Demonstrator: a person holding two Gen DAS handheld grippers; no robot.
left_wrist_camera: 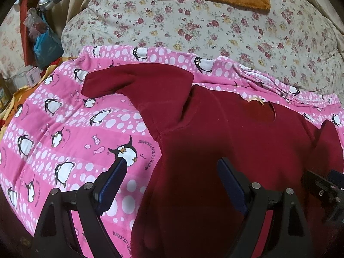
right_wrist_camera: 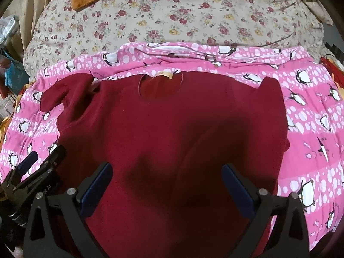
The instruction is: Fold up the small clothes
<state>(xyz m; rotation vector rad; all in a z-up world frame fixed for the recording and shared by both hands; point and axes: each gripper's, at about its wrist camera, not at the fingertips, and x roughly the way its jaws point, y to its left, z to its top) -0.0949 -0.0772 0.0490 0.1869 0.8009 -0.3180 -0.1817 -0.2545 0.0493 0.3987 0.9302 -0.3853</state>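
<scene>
Right wrist view looks over a bed with a floral quilt [right_wrist_camera: 172,21] at the far side and a pink penguin blanket [right_wrist_camera: 311,111] spread nearer. On the blanket lies a dark red sweater [right_wrist_camera: 161,124], front up, neck hole away from the tongs, its left sleeve bent out to the side and its right sleeve folded across the body. Both tongs, left [left_wrist_camera: 169,178] and right [right_wrist_camera: 166,180], hang wide over the sweater's lower part, holding nothing.
</scene>
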